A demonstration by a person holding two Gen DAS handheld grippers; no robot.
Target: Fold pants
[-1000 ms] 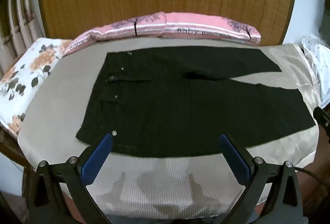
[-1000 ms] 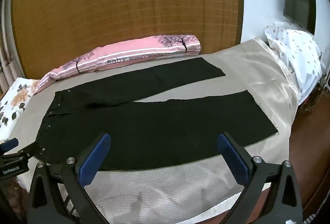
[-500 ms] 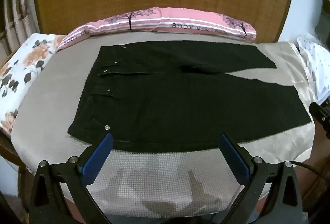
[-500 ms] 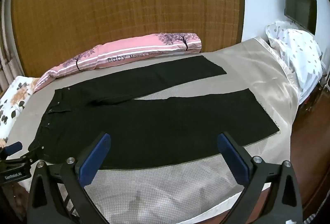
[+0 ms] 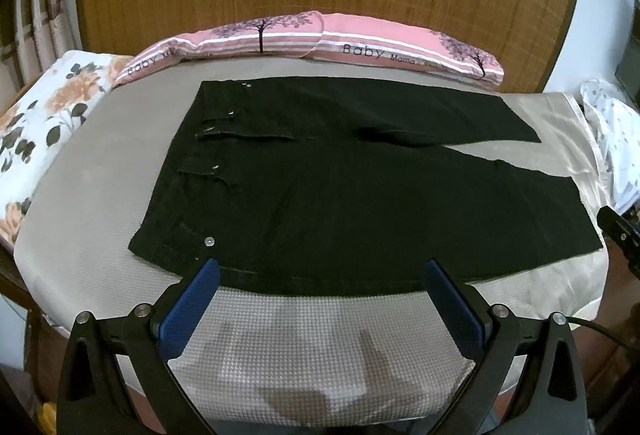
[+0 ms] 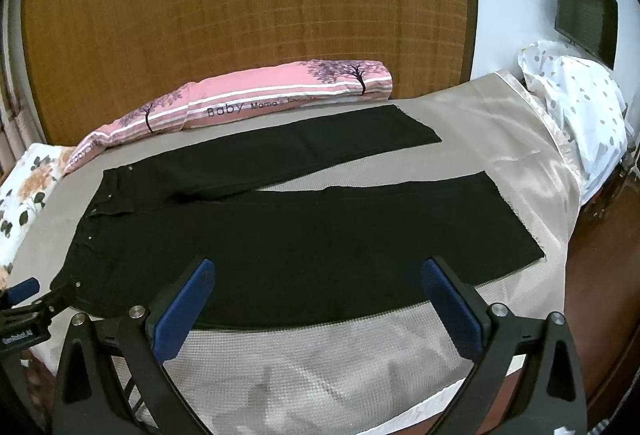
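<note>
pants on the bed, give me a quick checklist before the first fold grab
1. The black pants lie flat and spread on the beige bed cover, legs apart in a V: ok.
2. Left gripper is open and empty, near the waistband's front edge: ok.
3. Right gripper is open and empty, at the near leg's front edge: ok.
4. Either gripper touching the cloth yet: cannot tell; the fingertips sit at the hem line.
5. The far leg is free of the pink pillow, with bed cover showing between them: ok.
6. The near leg's cuff lies close to the bed's right edge but is not hanging off: ok.
</note>
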